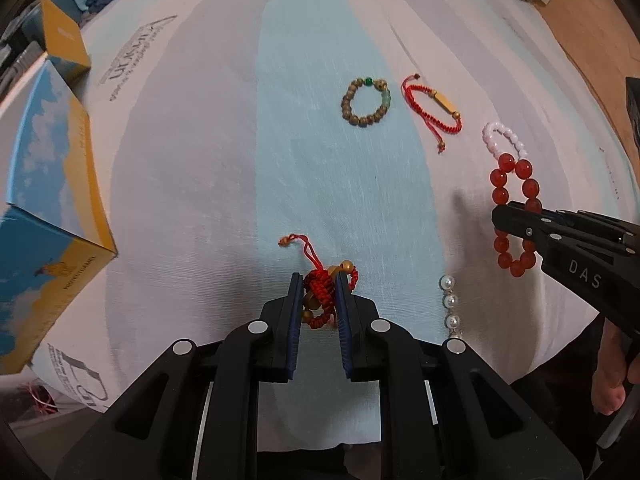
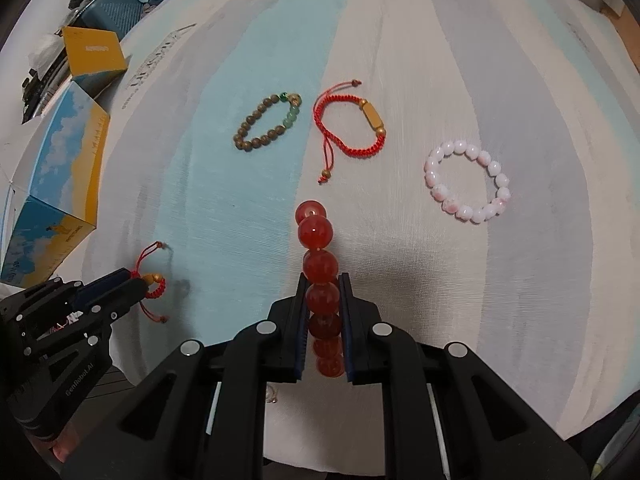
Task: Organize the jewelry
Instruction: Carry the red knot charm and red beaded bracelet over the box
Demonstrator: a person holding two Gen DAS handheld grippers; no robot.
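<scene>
Your left claw (image 1: 318,294) pinches red knotted cord bracelet (image 1: 326,294), bundle bunched between pads, loose tail trailing toward 11 o'clock. Your right claw (image 2: 324,312) clamps red bead bracelet (image 2: 320,272), strand running straight out toward 12 o'clock. Both pieces off striped cloth (image 2: 480,300). Blue-and-yellow box (image 1: 52,168) at 9 o'clock of left claw, nearer that hand.

dim, warm indoor light; soft shadows (strong fisheye bending, dark vignetted corners).
</scene>
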